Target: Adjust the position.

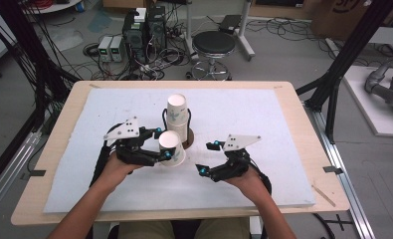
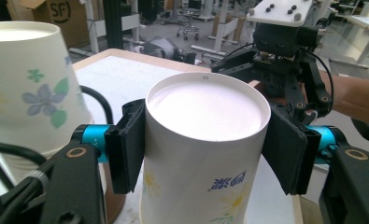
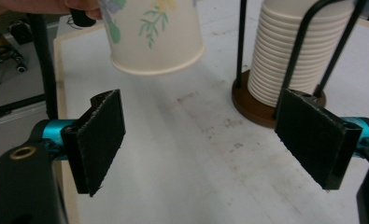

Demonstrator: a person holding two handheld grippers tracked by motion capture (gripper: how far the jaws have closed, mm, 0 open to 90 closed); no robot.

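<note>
Gripping inverted paper cup (image 1: pixel 171 147) at sidewall, left gripper (image 1: pixel 160 145) held it above white mat (image 1: pixel 263 114), beside stacked cups (image 1: pixel 177 115) in holder. Right gripper (image 1: pixel 208 158) hung wide open, empty. Cup judged light, thin, crushable: 2 pads, gentle mid-wall squeeze.

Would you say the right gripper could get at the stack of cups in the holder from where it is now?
Probably yes: the right gripper is open, and bare mat lies between it and the cup stack, though the holder's black wire uprights could hinder a grip.
</note>
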